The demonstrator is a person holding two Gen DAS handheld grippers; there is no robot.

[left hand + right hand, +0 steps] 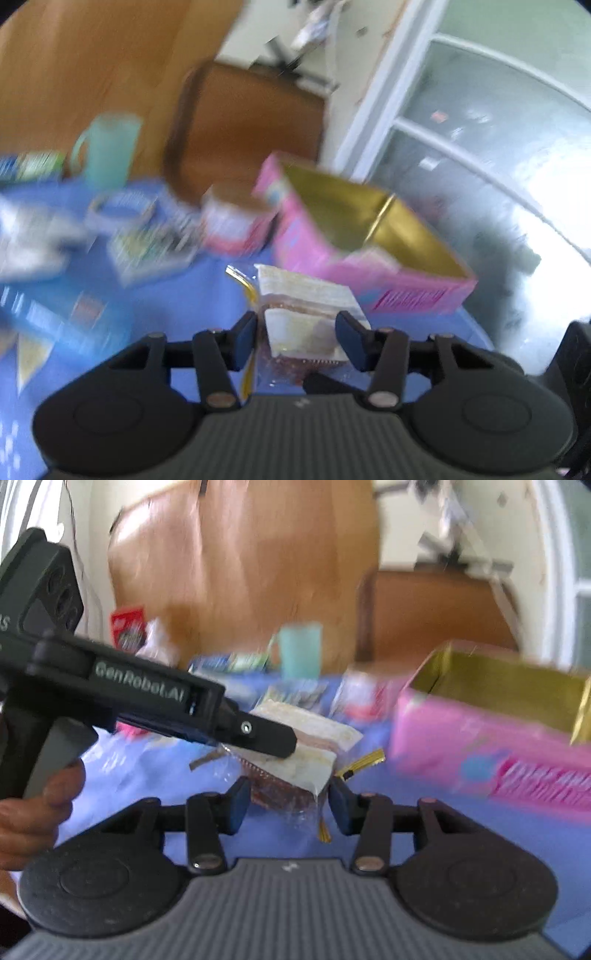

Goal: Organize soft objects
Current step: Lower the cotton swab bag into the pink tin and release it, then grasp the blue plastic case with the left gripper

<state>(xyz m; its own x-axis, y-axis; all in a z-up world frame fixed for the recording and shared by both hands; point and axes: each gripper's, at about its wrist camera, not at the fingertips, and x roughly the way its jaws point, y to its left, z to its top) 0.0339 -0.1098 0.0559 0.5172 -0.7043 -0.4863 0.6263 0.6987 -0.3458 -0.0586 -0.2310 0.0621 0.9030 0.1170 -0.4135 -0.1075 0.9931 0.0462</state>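
1. The left gripper has its blue pads spread on either side of a clear-wrapped sandwich pack, white bread on top and a brownish layer under it. Whether the pads actually touch the wrap is hard to call; it's blurry.

2. The right gripper is spread too, pads flanking the near end of the same sandwich pack. Can't tell if it's in contact.

3. Only the right wrist view shows the left gripper from the side: its black finger lies across the top of the pack, and the person's hand is wrapped round the handle at the left edge.

4. Only the left wrist view looks down into the pink box, open with a shiny gold lining, just beyond the pack. The right view has the pink box off to the right.

5. The pack sits on a blue tablecloth with a gold twist tie beside it.

6. Further back: a teal mug, a round pink-and-white tub, and blurry packets on the left.

7. Room: bare blue cloth near the right gripper, clutter on the left, the box walling the far right, and the table's rounded edge dropping to a shiny floor.
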